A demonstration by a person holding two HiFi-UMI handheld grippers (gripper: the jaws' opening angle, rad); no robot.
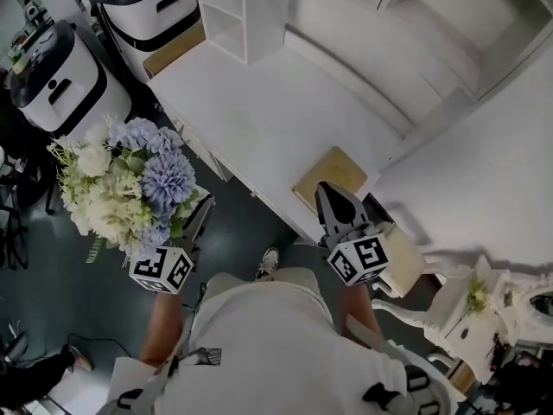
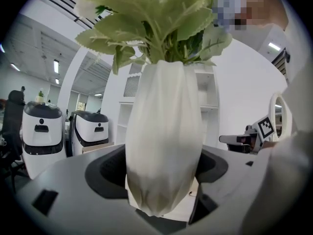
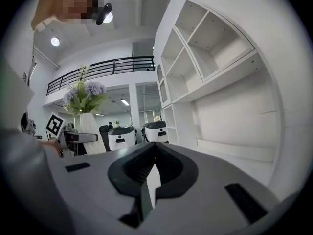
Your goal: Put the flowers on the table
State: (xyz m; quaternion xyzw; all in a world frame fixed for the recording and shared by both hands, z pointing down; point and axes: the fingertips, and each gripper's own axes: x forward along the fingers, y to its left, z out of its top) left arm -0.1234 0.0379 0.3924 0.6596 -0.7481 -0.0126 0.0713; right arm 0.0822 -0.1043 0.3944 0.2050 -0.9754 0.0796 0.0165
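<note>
**Holding the flowers clear of the table**

Carrying the load, the left gripper [image 1: 199, 217] has its jaws spread wide and clamped on either side of a white ribbed vase [image 2: 164, 141], which stands upright between them. The flowers [image 1: 125, 180], pale blue and cream heads with green leaves, rise from the vase's mouth. In the head view the bouquet hangs above the dark floor [image 1: 86, 301], to the left of the white table [image 1: 251, 119] and not touching it.

The right gripper [image 3: 149, 180] is drawn all but together, with nothing between its jaws. It points towards the table's near edge, above a wooden-topped stool [image 1: 333, 173]. A white shelf unit [image 3: 210, 48] stands beyond the table. Two white-and-black machines [image 1: 56, 85] sit at the table's far left end.
</note>
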